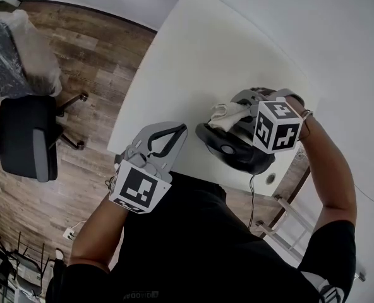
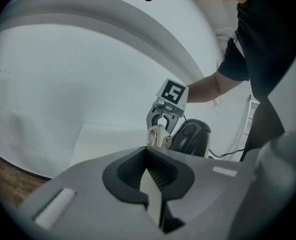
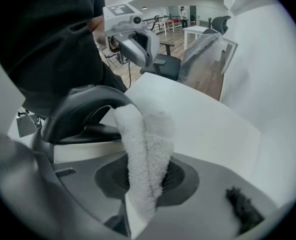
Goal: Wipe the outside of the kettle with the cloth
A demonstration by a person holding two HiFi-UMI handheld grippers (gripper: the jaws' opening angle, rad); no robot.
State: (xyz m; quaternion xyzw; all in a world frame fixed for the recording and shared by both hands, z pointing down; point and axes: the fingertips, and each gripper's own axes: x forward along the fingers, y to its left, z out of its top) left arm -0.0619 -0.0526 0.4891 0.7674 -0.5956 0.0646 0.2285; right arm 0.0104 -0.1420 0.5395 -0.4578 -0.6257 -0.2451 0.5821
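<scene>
A black kettle (image 1: 232, 151) stands near the white table's (image 1: 193, 62) near edge. My right gripper (image 1: 236, 111) is shut on a white cloth (image 1: 227, 115), which rests against the kettle's far upper side. In the right gripper view the folded cloth (image 3: 146, 149) sticks up between the jaws, beside the kettle's curved handle (image 3: 83, 106). My left gripper (image 1: 176, 132) hovers left of the kettle with its jaws together and nothing in them. From the left gripper view I see the cloth (image 2: 159, 135), the kettle (image 2: 192, 136) and the right gripper (image 2: 163, 121) ahead of my left gripper (image 2: 155, 186).
The kettle's cord (image 1: 253, 188) drops over the table's near edge. A black office chair (image 1: 26, 137) and a plastic-covered chair (image 1: 13, 49) stand on the wooden floor to the left. A white wall runs along the table's right side.
</scene>
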